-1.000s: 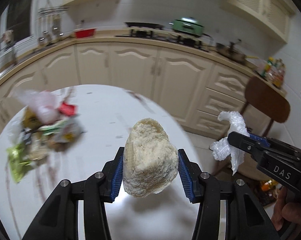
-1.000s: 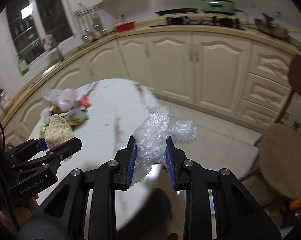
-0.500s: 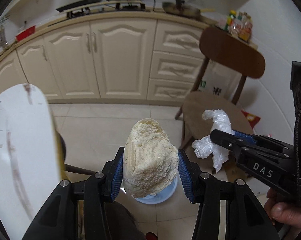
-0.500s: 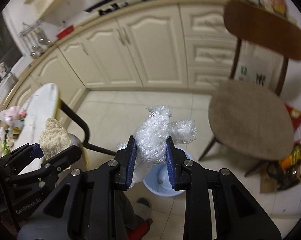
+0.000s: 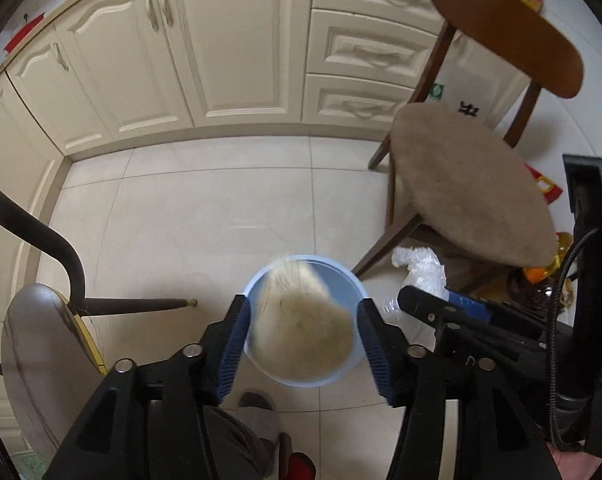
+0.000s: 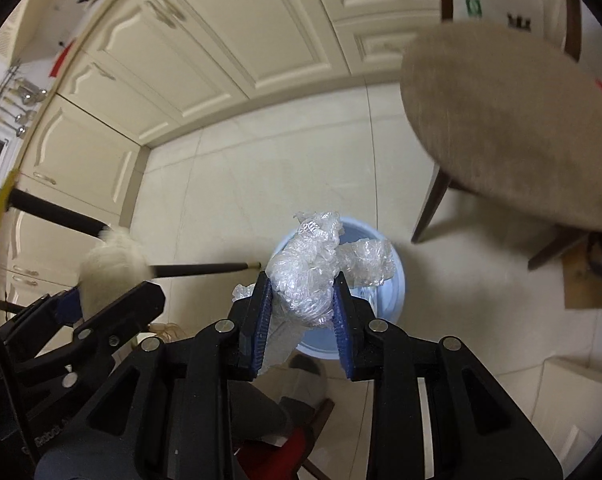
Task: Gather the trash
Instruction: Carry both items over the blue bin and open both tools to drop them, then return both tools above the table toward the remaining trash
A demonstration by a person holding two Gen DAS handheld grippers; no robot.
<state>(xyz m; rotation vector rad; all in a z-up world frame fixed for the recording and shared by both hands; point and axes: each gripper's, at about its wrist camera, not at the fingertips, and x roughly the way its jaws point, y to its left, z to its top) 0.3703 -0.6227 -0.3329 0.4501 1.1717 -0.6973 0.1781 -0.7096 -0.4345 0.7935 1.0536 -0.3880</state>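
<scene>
Half a second ago the left gripper (image 5: 303, 344) clamped the pale bread lump (image 5: 301, 320); now its jaws stand apart and the lump, blurred, looks to be dropping between them toward the blue bin (image 5: 257, 360) on the floor tiles; both views have also swung down from the cabinets to the floor. The right gripper (image 6: 301, 316) is clamped on the crumpled plastic wrap (image 6: 313, 276), held above the bin (image 6: 395, 280), whose rim shows at the far right of the wad; the wooden chair (image 6: 501, 128) stands to the far right.

For the step in hand, I judge the right gripper should be centred over the bin's mouth before letting go, since light film drifts and a loose tail hangs near the pads; opening the jaws wide and giving a small shake would free any clinging film; keeping low over the rim should limit drift; the left gripper is best kept aside, out of the drop path.
</scene>
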